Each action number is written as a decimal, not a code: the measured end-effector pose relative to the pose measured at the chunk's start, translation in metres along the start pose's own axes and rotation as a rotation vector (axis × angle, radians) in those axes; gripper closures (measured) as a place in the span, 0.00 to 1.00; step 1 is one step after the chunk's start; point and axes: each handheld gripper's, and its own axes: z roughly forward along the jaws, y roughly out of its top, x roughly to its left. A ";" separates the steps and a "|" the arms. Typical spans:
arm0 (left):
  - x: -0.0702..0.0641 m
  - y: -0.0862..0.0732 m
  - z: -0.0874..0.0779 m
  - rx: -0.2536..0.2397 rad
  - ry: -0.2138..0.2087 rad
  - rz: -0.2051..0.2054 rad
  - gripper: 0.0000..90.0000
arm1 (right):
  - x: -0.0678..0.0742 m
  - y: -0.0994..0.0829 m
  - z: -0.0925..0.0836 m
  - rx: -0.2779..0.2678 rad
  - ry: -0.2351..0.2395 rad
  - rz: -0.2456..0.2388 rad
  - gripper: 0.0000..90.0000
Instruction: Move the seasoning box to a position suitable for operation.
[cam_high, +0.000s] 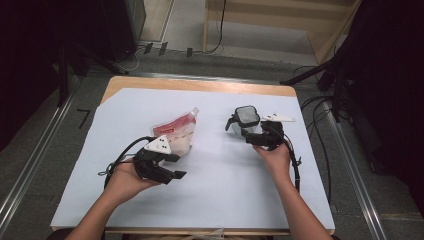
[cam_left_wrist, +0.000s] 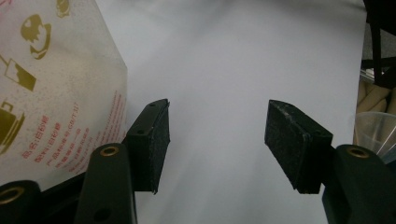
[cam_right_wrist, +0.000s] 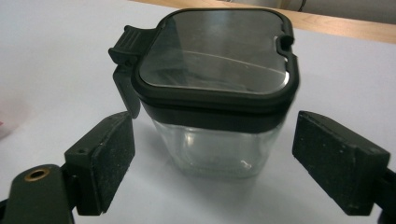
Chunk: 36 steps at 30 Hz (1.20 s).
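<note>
A clear square jar (cam_high: 246, 120) (cam_right_wrist: 219, 116) with a black flip lid stands on the white sheet at centre right. My right gripper (cam_high: 248, 134) (cam_right_wrist: 212, 163) is open, its pads on either side of the jar's lower body without touching it. A white pouch (cam_high: 176, 133) (cam_left_wrist: 51, 88) with a red label and a spout lies flat at centre left. My left gripper (cam_high: 172, 167) (cam_left_wrist: 217, 140) is open just in front of the pouch, nothing between its pads; the pouch lies beside its left jaw.
The white sheet (cam_high: 210, 200) covers most of the wooden table (cam_high: 200, 84). Cables trail from both grippers. A clear plastic cup rim (cam_left_wrist: 376, 130) shows at the right edge of the left gripper view. Black stands and cables crowd the floor on the right.
</note>
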 end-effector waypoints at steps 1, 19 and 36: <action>0.000 0.000 0.000 -0.001 -0.001 -0.002 0.46 | 0.002 0.001 0.002 0.002 -0.012 -0.002 0.14; -0.007 0.004 0.005 0.009 -0.017 0.020 0.47 | 0.012 0.001 0.045 -0.043 -0.139 0.014 0.05; -0.008 0.005 0.007 0.004 -0.024 0.022 0.47 | 0.009 0.001 0.051 -0.087 -0.130 0.032 0.17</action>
